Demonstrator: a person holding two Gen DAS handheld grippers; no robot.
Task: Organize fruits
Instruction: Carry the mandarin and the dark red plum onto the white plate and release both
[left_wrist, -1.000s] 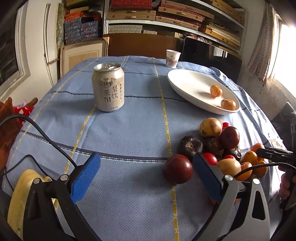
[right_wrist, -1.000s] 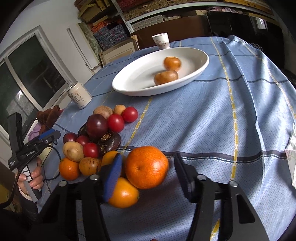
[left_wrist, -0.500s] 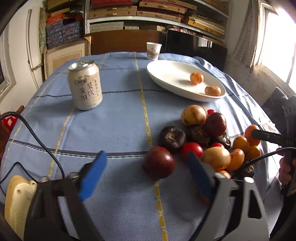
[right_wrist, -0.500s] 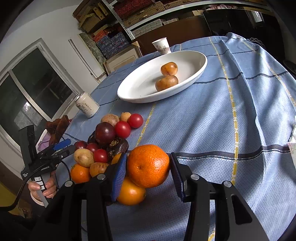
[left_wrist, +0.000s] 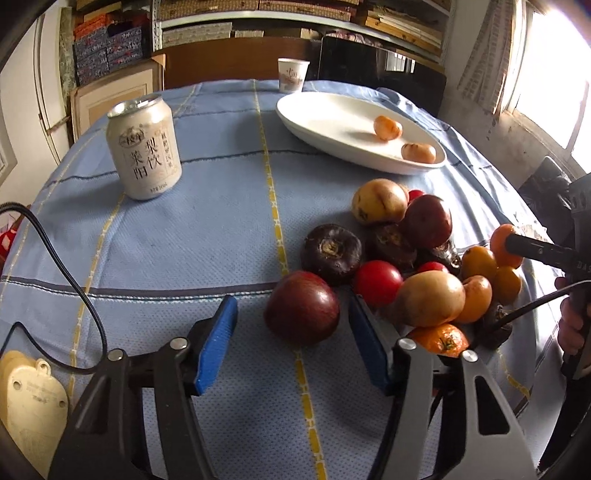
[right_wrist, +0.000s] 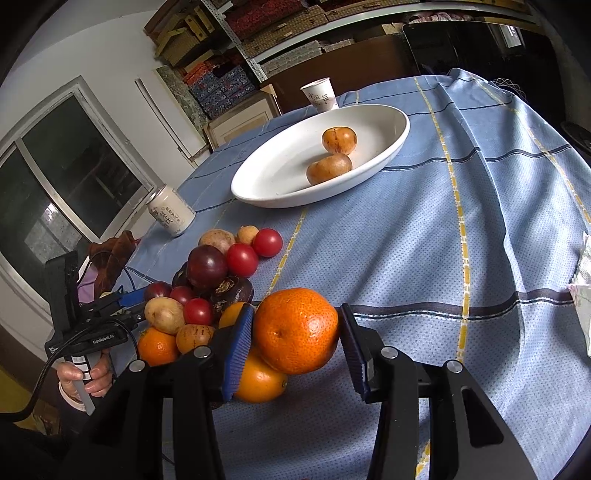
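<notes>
A dark red plum (left_wrist: 302, 312) lies on the blue cloth at the near edge of a heap of fruit (left_wrist: 424, 254). My left gripper (left_wrist: 291, 306) straddles it. Its blue pads (left_wrist: 218, 339) are closing, with a gap still showing on the left side. In the right wrist view my right gripper (right_wrist: 295, 328) is shut on a large orange (right_wrist: 295, 330), both pads against its skin, above a smaller orange (right_wrist: 258, 380). The white oval plate (right_wrist: 402, 129) beyond holds two brownish fruits (right_wrist: 328, 168). The plate (left_wrist: 295, 114) also shows in the left wrist view.
A white drink can (left_wrist: 146, 147) stands at the left and a paper cup (left_wrist: 291, 74) behind the plate. A black cable (left_wrist: 74, 284) and a cream plastic piece (left_wrist: 29, 398) lie at the near left. The person's hand (right_wrist: 81, 376) grips the left handle.
The left gripper came down and closer to the plum, and its jaws narrowed around it. The right gripper's pads closed onto the large orange and then stayed still.
</notes>
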